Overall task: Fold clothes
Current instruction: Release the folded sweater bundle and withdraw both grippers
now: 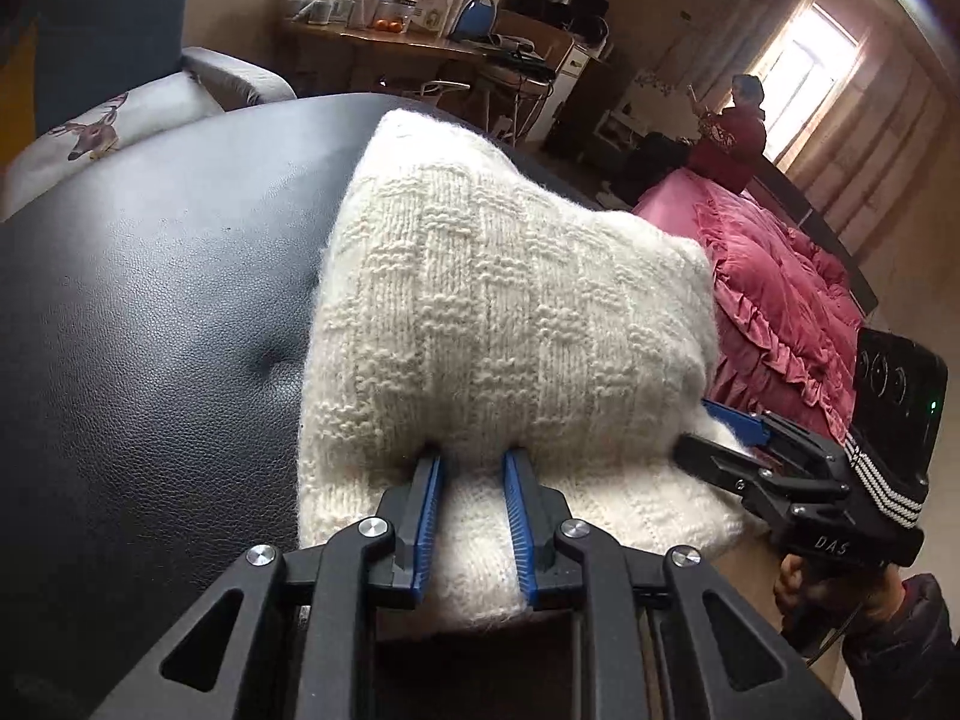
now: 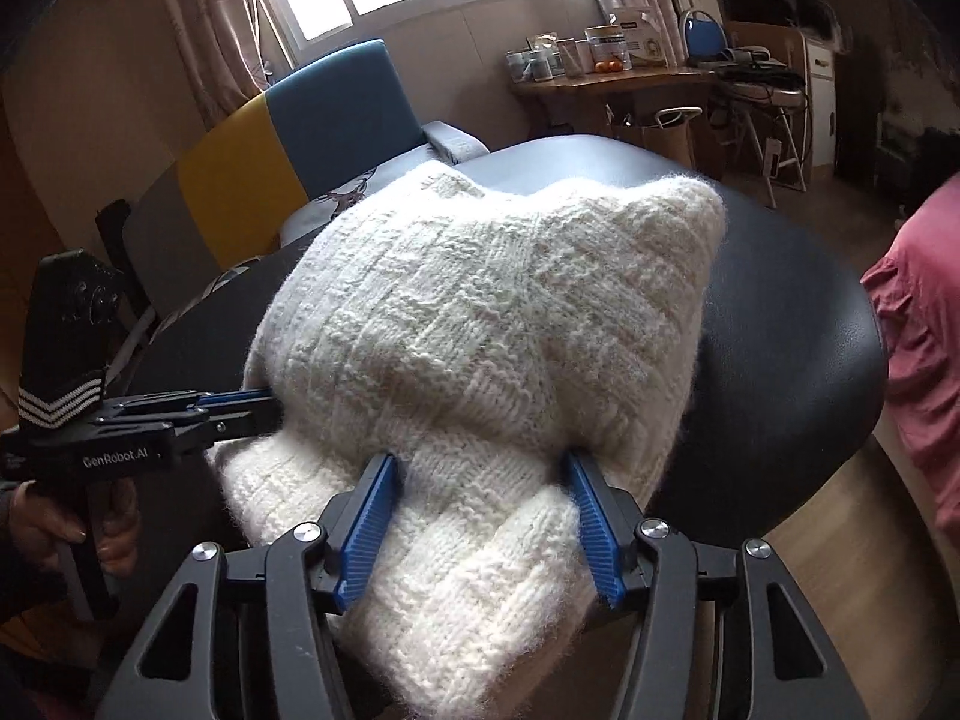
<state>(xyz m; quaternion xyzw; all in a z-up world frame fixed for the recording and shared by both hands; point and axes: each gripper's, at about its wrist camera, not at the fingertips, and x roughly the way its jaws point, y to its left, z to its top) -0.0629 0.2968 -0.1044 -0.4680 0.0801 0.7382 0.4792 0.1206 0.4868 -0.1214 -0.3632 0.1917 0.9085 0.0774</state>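
In the middle of both frames sits the white knitted sweater (image 1: 510, 324), lying on the black leather cushion (image 1: 150, 312) as a thick bundle with an upper layer doubled over a lower one. My left gripper (image 1: 474, 468) comes in from the bottom centre of the left wrist view, its blue fingers a narrow gap apart, tips sunk into the crease where the upper layer meets the lower; knit fills the gap, but I cannot tell whether they pinch it or only rest there. My right gripper (image 2: 480, 468) rises from the bottom centre of its own view with fingers spread much wider, straddling a broad stretch of the same near edge, tips hidden under the overhanging fold; they look apart rather than clamped. Each tool shows in the other's view, the right at the lower right of the left camera, the left at the lower left of the right camera, so I have them at two spots along one edge, which I judge keeps the layer level and stops the soft wool from sagging between them. The bundle would fit a fold being carried over or a finished fold being let go. The pink ruffled bedding (image 1: 792, 300) at right is apart.
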